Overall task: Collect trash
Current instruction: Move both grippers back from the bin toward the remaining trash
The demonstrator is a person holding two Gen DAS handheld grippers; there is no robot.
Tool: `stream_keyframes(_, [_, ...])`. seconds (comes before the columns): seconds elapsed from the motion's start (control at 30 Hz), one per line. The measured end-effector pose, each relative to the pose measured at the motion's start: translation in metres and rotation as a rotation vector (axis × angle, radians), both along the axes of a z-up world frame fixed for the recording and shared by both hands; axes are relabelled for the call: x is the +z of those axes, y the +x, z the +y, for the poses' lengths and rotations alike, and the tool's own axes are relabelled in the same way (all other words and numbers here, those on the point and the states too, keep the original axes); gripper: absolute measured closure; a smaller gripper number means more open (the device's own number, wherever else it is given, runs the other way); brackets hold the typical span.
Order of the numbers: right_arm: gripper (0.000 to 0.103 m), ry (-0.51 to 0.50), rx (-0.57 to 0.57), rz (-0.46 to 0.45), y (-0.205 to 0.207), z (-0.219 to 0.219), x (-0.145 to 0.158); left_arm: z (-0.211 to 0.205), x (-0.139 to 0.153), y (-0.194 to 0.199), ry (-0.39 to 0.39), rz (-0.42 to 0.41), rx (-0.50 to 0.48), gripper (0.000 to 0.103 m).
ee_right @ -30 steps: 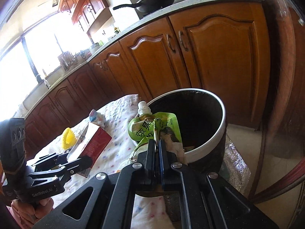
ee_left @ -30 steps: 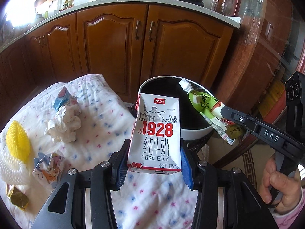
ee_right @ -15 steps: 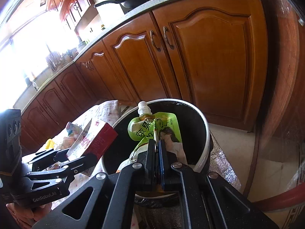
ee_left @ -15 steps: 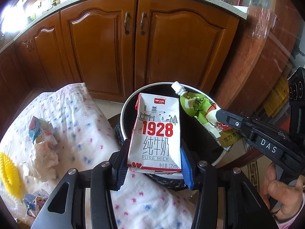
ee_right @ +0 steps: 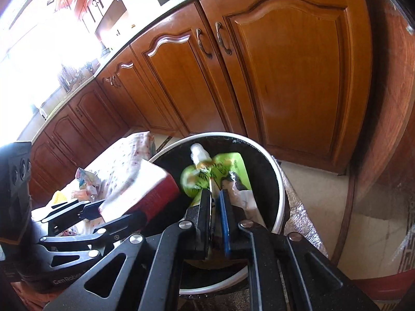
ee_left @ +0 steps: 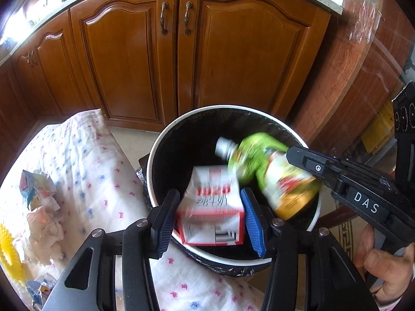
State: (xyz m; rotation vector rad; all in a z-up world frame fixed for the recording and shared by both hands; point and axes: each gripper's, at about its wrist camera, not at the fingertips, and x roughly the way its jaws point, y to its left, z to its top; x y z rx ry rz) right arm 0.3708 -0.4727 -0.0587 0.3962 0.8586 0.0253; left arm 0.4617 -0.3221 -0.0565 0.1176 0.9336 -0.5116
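Left wrist: your left hand-held gripper [ee_left: 210, 215] was opening, carton [ee_left: 211, 213] loose between its pads above the bin [ee_left: 155, 160]; right hand-held gripper [ee_right: 214, 197] opening, pouch [ee_right: 220, 168] slipping free over it.

Between the left gripper's [ee_left: 210, 216] blue pads sits a white milk carton [ee_left: 211, 215] with red lettering and red edging. Beyond its tips, the bin [ee_left: 153, 155] has a white rim and black lining. Right of it, a bright green pouch [ee_left: 269, 175] fades to yellow. Left of the claw, the white cloth [ee_left: 90, 160] carries small pink and blue marks.
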Motion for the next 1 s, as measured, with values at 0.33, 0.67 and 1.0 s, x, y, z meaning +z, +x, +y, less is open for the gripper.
stream_keyframes(0.33, [0.062, 0.056, -0.024, -0.063, -0.025, -0.001, 0.009, 0.042, 0.005, -0.035, -0.075, -0.020, 0.083, 0.048])
stream_keyframes(0.67, [0.019, 0.135, -0.021, -0.167, -0.072, 0.039, 0.023, 0.116, 0.003, -0.107, -0.103, -0.046, 0.213, 0.044])
stream_keyframes(1.0, [0.005, 0.200, 0.107, -0.090, -0.086, 0.112, 0.014, 0.197, 0.006, -0.164, -0.115, -0.047, 0.359, 0.044])
